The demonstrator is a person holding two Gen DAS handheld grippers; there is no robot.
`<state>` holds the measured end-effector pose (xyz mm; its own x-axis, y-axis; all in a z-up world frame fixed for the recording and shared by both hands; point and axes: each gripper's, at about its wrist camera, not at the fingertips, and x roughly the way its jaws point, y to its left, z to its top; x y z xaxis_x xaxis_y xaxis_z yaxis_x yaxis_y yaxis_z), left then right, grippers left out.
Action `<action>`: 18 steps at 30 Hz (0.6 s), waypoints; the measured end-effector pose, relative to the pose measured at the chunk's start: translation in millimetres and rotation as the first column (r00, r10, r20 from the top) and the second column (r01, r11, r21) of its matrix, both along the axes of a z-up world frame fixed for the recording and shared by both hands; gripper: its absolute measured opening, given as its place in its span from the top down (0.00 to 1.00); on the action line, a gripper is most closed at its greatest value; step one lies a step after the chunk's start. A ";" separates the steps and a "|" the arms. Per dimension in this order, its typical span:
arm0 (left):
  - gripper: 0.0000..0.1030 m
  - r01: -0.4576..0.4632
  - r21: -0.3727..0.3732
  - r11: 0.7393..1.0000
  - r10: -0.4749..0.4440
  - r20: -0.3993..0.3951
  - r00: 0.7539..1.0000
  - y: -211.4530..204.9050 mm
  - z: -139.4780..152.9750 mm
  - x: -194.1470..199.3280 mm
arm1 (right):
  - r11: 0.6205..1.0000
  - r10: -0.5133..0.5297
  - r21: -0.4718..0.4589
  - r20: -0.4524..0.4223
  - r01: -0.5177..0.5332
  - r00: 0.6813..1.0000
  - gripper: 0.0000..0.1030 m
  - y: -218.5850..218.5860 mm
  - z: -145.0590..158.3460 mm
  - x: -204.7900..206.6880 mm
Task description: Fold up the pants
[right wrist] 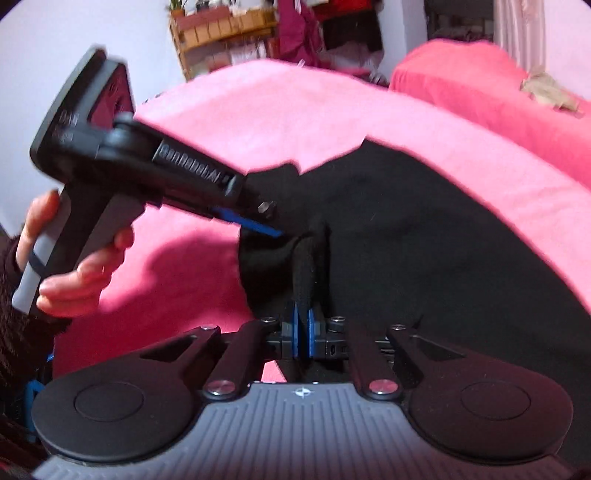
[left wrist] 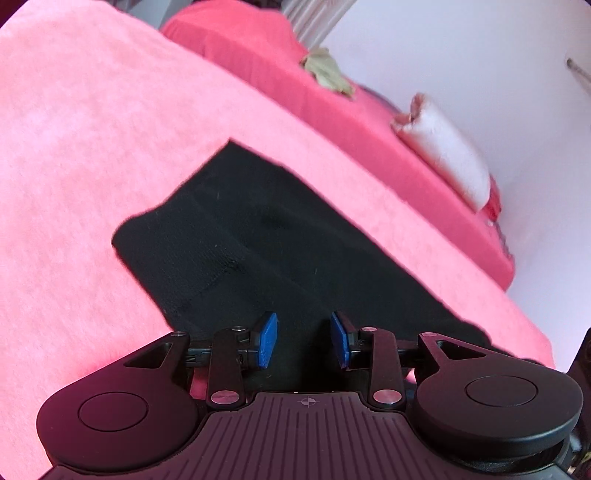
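The black pants [left wrist: 258, 236] lie on a bed covered by a fuzzy pink blanket [left wrist: 92, 147], their soft knit cloth matte and partly folded into a straight-edged slab. The right gripper [right wrist: 302, 328] is clenched on a raised ridge of the pants' cloth, blue pads pressed to it. The left gripper [left wrist: 303, 339] is released, its blue pads apart above the pants; a hand [right wrist: 74, 266] grips its grey handle. Beyond the pants, a second pink-covered bed [left wrist: 332, 110] carries a crumpled olive cloth [left wrist: 327, 70] and a white pillow [left wrist: 447, 151]. A wooden shelf [right wrist: 221, 33] stands by the wall.
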<state>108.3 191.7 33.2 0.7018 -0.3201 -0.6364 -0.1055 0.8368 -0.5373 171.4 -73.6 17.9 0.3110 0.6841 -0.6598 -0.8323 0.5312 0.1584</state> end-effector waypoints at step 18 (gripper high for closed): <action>0.00 -0.058 0.084 0.995 0.051 0.085 0.995 -6.1 17.7 37.1 | 0.977 -0.214 0.006 0.016 0.214 0.977 0.71 -10.8 -19.7 117.7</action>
<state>145.4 185.6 50.9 0.7679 -0.2260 -0.5994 -0.1107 0.8748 -0.4717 289.1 -84.4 -1.8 0.4615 0.6030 -0.6507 -0.7017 0.6969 0.1481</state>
